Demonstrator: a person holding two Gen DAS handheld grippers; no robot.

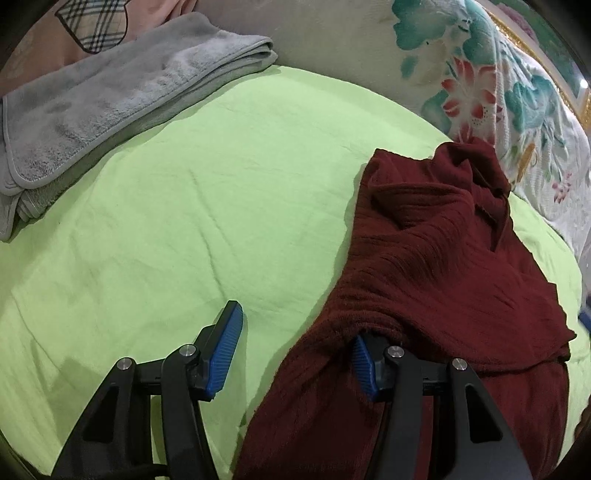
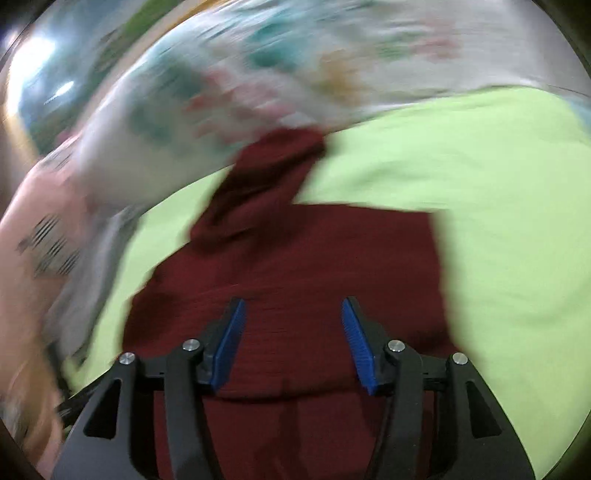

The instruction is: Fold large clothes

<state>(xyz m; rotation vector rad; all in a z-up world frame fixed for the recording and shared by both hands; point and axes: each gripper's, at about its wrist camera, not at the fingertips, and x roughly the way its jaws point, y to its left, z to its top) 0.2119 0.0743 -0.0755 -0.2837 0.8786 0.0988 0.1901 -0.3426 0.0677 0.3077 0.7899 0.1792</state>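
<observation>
A dark red ribbed garment (image 1: 443, 258) lies crumpled on the right side of a light green bedsheet (image 1: 203, 203). My left gripper (image 1: 295, 321) is open at the garment's left edge. Its left finger (image 1: 225, 343) is over bare sheet. The garment's hem drapes over its right finger (image 1: 364, 365) and hides the tip, and nothing is pinched. The right wrist view is blurred. In it the red garment (image 2: 295, 251) spreads below my right gripper (image 2: 292, 302), which hangs open above the cloth with nothing between its blue pads.
A folded grey towel (image 1: 110, 92) lies at the sheet's far left. Behind it is a pink cloth with a plaid patch (image 1: 92, 26). A white floral blanket (image 1: 498, 92) borders the far right and appears blurred (image 2: 258, 74) in the right wrist view.
</observation>
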